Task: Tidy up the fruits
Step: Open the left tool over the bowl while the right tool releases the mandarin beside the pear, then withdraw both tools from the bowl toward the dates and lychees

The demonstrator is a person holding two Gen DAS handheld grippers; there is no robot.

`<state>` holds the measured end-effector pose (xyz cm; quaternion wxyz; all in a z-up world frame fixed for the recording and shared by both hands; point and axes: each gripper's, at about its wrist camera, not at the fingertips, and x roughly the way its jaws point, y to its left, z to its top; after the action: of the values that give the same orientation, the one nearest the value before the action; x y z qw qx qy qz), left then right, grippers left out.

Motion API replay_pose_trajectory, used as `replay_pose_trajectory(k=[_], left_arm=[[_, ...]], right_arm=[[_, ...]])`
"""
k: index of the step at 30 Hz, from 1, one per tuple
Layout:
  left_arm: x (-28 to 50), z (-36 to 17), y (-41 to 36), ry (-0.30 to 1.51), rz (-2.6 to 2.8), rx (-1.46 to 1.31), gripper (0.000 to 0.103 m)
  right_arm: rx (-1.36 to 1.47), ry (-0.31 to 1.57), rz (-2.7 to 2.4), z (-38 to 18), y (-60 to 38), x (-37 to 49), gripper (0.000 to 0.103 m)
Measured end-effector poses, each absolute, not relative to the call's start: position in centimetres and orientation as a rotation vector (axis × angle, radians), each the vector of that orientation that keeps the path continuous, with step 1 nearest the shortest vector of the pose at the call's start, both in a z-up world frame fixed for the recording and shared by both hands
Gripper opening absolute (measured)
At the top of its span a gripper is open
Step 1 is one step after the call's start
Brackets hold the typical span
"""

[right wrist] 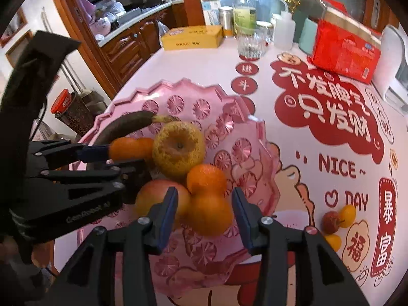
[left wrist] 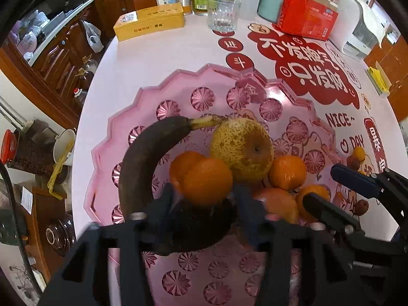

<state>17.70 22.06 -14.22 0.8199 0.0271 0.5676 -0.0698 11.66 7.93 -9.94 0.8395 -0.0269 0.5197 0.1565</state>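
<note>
A pink scalloped bowl [left wrist: 178,81] [right wrist: 163,86] holds a blackened banana [left wrist: 137,163], a speckled yellow pear [left wrist: 242,148], a reddish apple [right wrist: 153,199] and several oranges. My left gripper [left wrist: 206,201] points down into the bowl with its jaws apart; an orange [left wrist: 206,181] lies between the blurred fingers and rests on the banana. My right gripper [right wrist: 205,206] hangs over the bowl's right side, jaws apart around another orange [right wrist: 209,214] that sits in the pile with a gap at the left pad. A lychee [right wrist: 330,223] and small yellow fruits [right wrist: 347,215] lie on the table.
Along the far side of the table stand a yellow tin [left wrist: 150,21], a drinking glass [left wrist: 223,15], bottles, a red box [left wrist: 306,17] and a white appliance [left wrist: 357,25]. The table's rounded edge [left wrist: 84,117] runs close to the bowl on the left.
</note>
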Motion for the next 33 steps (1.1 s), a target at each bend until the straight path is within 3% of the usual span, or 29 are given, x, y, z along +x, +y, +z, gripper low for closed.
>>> replay_pose_trajectory(k=[3, 9, 13, 33], left_arm=[[17.7, -13.8, 22.3, 1.187, -0.125, 0.069, 0.071], [17.8, -13.8, 22.5, 1.189, -0.124, 0.058, 0.074], [17.5, -13.3, 22.8, 1.174, -0.107, 0.06, 0.082], [13.1, -9.5, 23.4, 1.126, -0.077, 0.065, 0.086]], right_arm=[[-0.078, 1.071, 0.331, -9.6, 8.2, 11.5, 0.048], [-0.074, 1.065, 0.326, -9.4, 8.2, 11.7, 0.048], [-0.069, 1.06, 0.321, -9.2, 8.2, 11.6, 0.048], [-0.029, 1.005, 0.311, -6.5, 7.6, 8.9, 0.05]])
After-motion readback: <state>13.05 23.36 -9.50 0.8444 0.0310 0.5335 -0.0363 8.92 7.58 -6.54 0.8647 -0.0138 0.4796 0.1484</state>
